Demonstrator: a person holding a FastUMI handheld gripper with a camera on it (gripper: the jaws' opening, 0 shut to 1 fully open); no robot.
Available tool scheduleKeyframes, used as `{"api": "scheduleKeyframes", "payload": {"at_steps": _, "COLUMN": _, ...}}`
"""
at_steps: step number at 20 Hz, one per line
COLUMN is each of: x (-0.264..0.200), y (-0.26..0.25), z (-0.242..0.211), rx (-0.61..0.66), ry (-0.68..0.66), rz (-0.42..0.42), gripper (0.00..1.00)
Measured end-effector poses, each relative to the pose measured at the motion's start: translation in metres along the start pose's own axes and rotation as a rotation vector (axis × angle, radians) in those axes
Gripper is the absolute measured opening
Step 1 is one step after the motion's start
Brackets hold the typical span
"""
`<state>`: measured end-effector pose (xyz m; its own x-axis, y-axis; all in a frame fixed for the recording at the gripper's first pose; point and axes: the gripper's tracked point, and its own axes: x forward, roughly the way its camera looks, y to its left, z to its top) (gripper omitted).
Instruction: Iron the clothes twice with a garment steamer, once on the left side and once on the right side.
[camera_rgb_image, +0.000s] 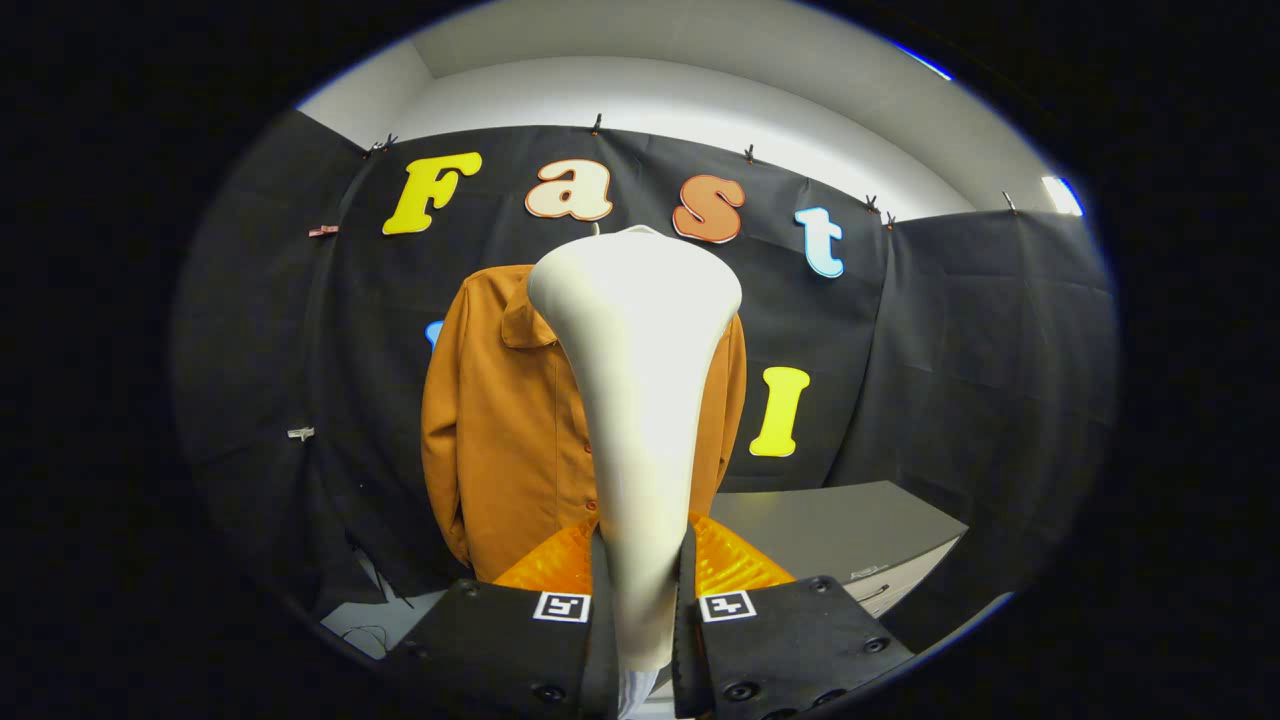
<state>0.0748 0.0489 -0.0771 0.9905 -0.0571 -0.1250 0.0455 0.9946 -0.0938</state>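
Grip: gripper (640, 575) closed on garment steamer (640, 400), both orange fingers (548, 565) pressed against narrow handle, one per side.
Steamer pose: upright between fingers, handle low, wide head up top, reaching forward and up beyond fingertips.
Garment: brown shirt (500, 430) hung on booth wall, straight ahead, beyond steamer; apart from head, gap not judgeable.
Overlap: steamer head covers shirt's middle and right half; left half, collar and left sleeve exposed.
Counter: grey counter (850, 525) low and right of shirt, beyond right finger.
Task state: probably pre-stroke, head near collar height, neither side pass evident.
Risk 1: slip in grip. Handle smooth, tapered, held low; top-heavy head could pivot or slide once pressed to cloth.
Risk 2: blind stroke. Head blocks view of contact zone, so easy to drift across button line and steam same side twice.
Risk 3: fabric drag. Shirt hangs loose; too much push could bunch cloth or swing it on hanger.
Risk 4: right-side pass runs close to counter at bottom of stroke; possible bump.
Mitigation: light pressure, straight vertical pass, stay well left or right of buttons.
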Motion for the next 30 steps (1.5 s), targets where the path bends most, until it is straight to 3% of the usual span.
{"api": "scheduleKeyframes", "payload": {"at_steps": 10, "x": 0.0, "y": -0.023, "z": 0.007, "rx": 0.015, "ry": -0.008, "rz": -0.043, "gripper": 0.25}}
{"api": "scheduleKeyframes", "payload": {"at_steps": 30, "x": 0.008, "y": -0.02, "z": -0.003, "rx": 0.014, "ry": 0.013, "rz": -0.057, "gripper": 0.25}}
